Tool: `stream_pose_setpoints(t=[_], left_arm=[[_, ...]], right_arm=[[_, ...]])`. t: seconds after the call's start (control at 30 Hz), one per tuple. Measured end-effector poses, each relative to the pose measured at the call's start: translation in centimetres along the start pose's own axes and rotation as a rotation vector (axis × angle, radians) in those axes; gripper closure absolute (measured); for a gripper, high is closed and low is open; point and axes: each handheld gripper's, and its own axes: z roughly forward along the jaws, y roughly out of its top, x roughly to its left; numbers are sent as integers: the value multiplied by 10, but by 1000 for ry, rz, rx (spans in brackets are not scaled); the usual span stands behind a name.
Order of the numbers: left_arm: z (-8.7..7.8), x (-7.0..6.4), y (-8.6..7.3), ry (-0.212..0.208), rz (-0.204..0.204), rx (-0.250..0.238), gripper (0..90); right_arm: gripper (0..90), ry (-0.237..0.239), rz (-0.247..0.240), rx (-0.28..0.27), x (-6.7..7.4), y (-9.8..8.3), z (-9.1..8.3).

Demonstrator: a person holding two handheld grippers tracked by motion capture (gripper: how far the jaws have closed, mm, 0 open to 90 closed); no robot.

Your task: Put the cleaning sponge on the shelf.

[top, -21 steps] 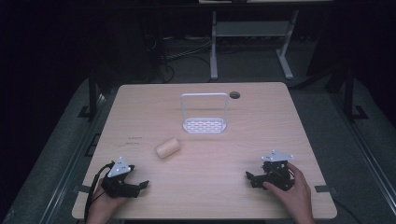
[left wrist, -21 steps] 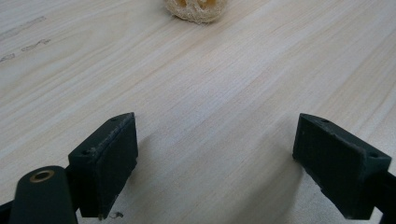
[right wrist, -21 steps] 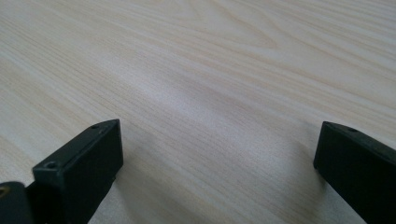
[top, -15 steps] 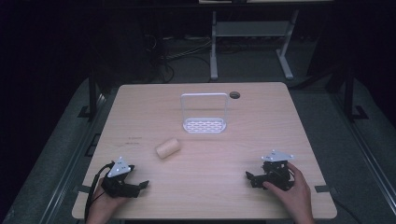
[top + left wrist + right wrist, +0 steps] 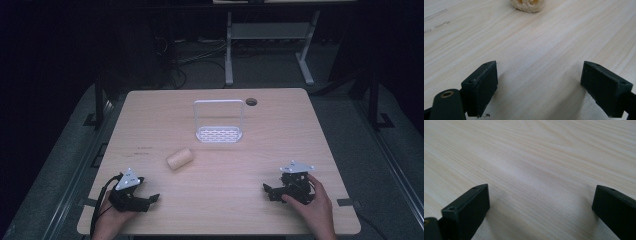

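A tan loofah-like roll lies on the wooden table, left of centre; its end sits at the top edge of the left gripper view. Behind it stands a small white rack with a perforated base. My left gripper rests near the front left edge, jaws wide apart and empty, pointing right toward the middle. My right gripper rests near the front right edge, held by a hand, jaws wide apart over bare wood. In each gripper view nothing lies between the pads.
A round cable hole sits at the table's far edge. Faint pencil marks lie on the left side. A dark floor with cables and a white desk frame lie beyond the table.
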Motion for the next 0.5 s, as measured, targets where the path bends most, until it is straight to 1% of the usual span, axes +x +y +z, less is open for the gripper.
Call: stream_pose_setpoints(t=[0.1,0.17,0.37,0.5], left_arm=[[0,0,2,-1,5,7,137],[0,0,3,-3,-4,8,138],[-2,0,6,-4,-5,7,140],[-4,1,10,-4,6,6,140]], right_arm=[[9,0,0,0,0,0,0],[9,1,0,0,0,0,0],[9,0,0,0,0,0,0],[9,0,0,0,0,0,0]])
